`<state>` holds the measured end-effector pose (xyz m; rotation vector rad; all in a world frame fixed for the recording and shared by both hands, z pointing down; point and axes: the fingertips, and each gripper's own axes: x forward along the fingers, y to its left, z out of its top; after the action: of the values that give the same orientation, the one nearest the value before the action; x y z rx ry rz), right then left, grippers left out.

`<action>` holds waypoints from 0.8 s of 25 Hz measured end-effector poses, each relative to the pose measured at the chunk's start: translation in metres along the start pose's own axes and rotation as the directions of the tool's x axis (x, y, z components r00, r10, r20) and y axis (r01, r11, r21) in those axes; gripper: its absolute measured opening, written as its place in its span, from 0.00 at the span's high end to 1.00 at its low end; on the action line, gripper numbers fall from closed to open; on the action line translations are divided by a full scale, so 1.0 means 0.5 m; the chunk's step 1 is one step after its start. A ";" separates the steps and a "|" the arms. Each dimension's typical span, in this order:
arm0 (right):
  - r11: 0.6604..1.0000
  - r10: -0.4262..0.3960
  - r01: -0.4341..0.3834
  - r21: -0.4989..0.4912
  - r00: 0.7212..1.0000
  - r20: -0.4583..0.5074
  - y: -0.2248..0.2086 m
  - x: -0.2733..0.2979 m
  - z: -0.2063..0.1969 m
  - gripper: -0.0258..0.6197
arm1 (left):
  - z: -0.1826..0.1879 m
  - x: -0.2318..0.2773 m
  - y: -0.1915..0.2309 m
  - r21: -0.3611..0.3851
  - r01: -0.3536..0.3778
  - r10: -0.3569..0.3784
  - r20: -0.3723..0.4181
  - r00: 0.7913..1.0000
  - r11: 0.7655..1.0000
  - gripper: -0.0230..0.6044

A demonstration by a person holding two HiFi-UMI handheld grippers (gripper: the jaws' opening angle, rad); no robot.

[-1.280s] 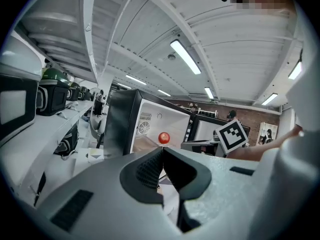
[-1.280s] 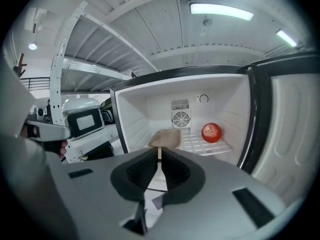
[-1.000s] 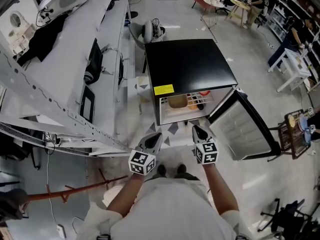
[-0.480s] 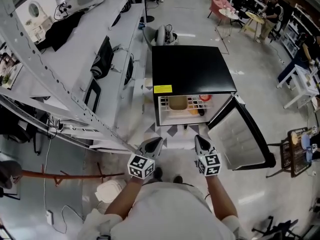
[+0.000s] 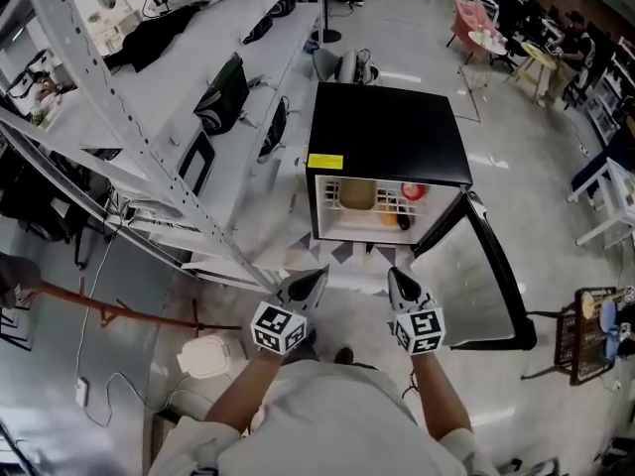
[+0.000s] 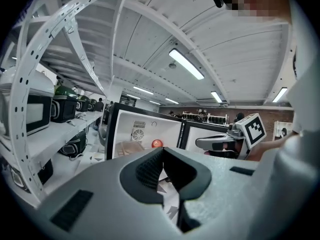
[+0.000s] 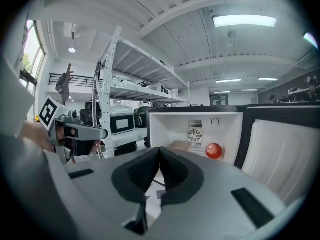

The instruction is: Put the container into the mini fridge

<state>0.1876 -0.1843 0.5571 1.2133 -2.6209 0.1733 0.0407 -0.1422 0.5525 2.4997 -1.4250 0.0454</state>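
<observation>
Left gripper (image 5: 317,273) and right gripper (image 5: 393,273), jaws together and empty, face the open mini fridge (image 5: 387,137) across bare floor (image 5: 349,266). The container (image 5: 356,194) sits at the shelf's (image 5: 395,207) left edge, long axis unclear.

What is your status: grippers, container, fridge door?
Left gripper and right gripper shut, empty. Tan container on mini fridge shelf. Door open, nothing blocking.
</observation>
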 end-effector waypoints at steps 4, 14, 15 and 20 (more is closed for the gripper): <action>1.000 0.022 -0.022 0.009 1.000 0.006 -0.006 -0.004 -0.004 0.95 | 0.006 -0.016 -0.010 -0.004 -0.035 0.035 0.011 0.999 0.999 0.96; 0.999 0.016 -0.017 0.033 1.000 0.023 -0.007 0.010 0.017 0.95 | 0.025 -0.031 0.015 0.023 -0.068 0.068 0.018 0.998 0.997 0.96; 0.999 0.012 -0.013 0.044 1.000 0.021 -0.009 0.013 0.018 0.95 | 0.024 -0.031 0.021 0.021 -0.069 0.068 0.015 0.998 0.997 0.96; 0.999 -0.007 0.006 0.037 1.000 0.022 -0.013 0.016 0.030 0.95 | 0.030 -0.030 0.040 0.028 -0.057 0.056 0.013 0.998 0.998 0.96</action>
<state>0.1851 -0.1978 0.5451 1.2429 -2.6436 0.2095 0.0144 -0.1429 0.5398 2.4865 -1.5102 0.0614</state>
